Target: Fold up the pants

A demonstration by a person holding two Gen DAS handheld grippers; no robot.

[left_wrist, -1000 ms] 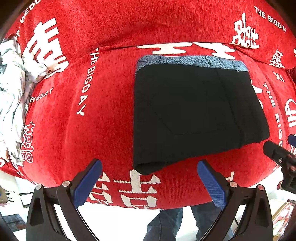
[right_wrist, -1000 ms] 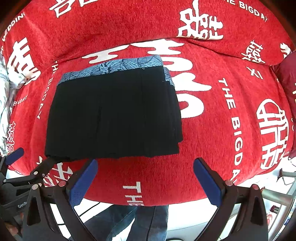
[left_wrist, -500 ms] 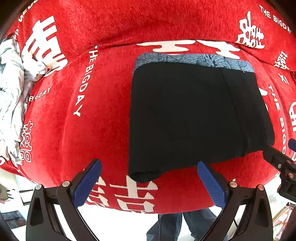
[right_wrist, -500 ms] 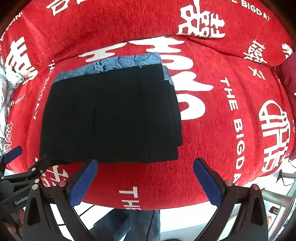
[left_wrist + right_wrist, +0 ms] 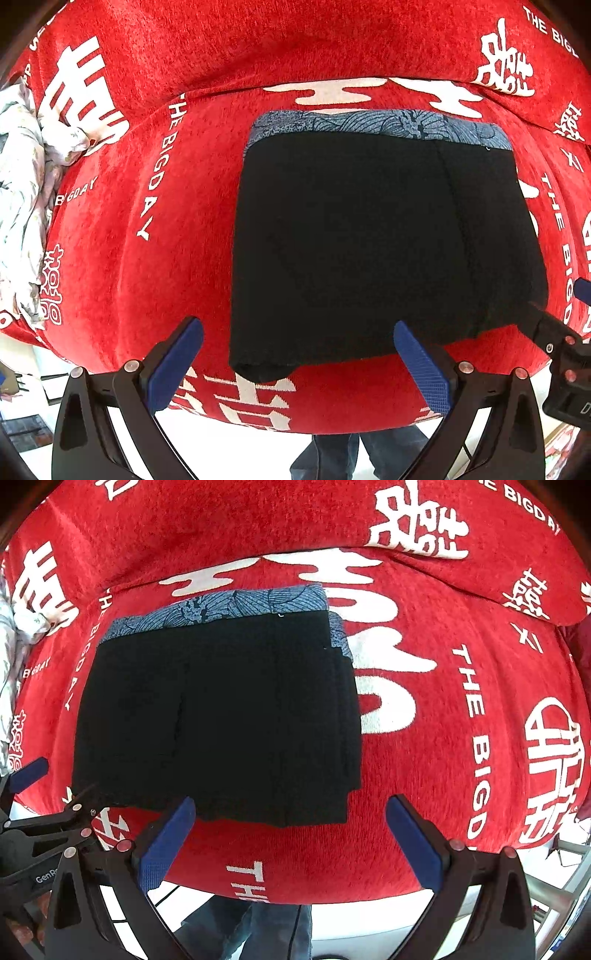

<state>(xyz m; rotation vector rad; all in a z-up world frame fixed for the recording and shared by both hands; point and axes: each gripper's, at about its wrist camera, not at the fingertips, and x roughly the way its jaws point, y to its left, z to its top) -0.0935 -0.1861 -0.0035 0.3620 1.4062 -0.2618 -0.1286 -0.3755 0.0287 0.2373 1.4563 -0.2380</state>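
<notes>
- Nearest us, the person's legs [image 5: 354,458] in dark jeans showed below the front edge of the red sofa [image 5: 147,258], w/ pale floor either side.
- Left tongs [image 5: 298,363] stood wide, holding nothing; blue pads [image 5: 175,363] straddled the near-left corner of the pants [image 5: 369,251], not touching cloth as far as we could tell.
- Right tongs [image 5: 290,843] also wide and empty, over the near-right part of the pants [image 5: 221,716]. Each pair showed at the edge of the other's view.
- Pants lay on the sofa seat, roughly centre, folded into a compact black rectangle w/ stacked layers stepped along the right edge. Near-left corner drooped slightly over the seat front.
- Orientation: long axis looked to run left-right across the seat, though only a bit longer than deep; fisheye made it hard to be sure. Which end was the waist we couldn't tell.
- A blue patterned cloth [image 5: 376,123] peeked from under the far edge, poss. a separate folded garment or a lining; unclear.
- Our read: fold about done, or one last fold/tidy left. If another fold, next move calls for both tongs to drop onto the near edge, pinch all layers and carry them towards the far edge w/o splaying the stack.
- Furthest: sofa backrest w/ white lettering, and a pale crumpled cloth [image 5: 22,206] at far left, well apart.
</notes>
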